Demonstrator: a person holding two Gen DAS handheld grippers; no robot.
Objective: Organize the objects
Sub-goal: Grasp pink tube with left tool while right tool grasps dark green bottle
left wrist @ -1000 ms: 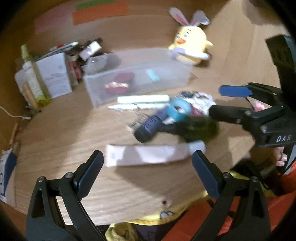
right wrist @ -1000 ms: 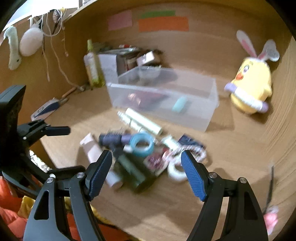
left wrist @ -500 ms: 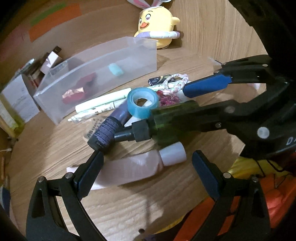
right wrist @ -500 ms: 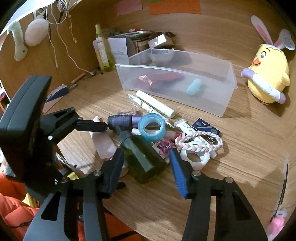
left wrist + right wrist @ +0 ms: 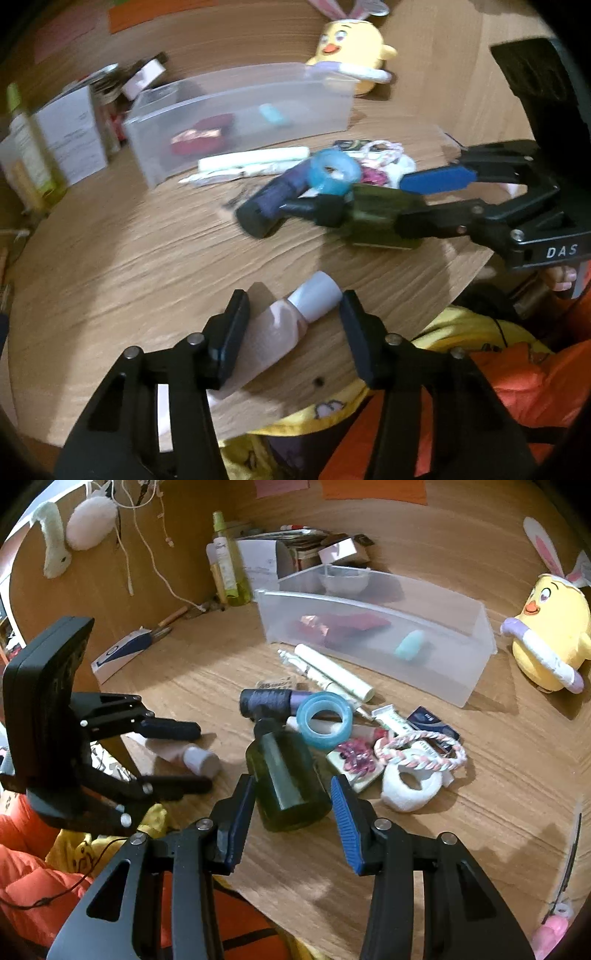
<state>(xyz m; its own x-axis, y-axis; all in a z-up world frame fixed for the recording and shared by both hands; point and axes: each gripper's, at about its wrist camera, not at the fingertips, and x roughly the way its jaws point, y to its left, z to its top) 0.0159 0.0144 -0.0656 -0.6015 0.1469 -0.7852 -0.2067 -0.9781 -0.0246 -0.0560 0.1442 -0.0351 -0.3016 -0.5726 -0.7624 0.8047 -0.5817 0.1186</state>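
On the wooden surface: total clutter, cosmetics and bits piled in front of a clear bin.
Left gripper: jaws have just been closing around the pink tube. The tube lies flat between them near the surface's front edge, white cap pointing away. One pad looks right against the tube body, but the other sits just off the cap, so no proper grip that I can see.
Right gripper: jaws closing in too, now straddling the dark green bottle lying on its side. Pads look snug on both flanks.
Blue tape roll: leaning on the bottle's neck end.
Bin: holds a teal thing and something dark red.
Yellow chick plush: right of the bin.
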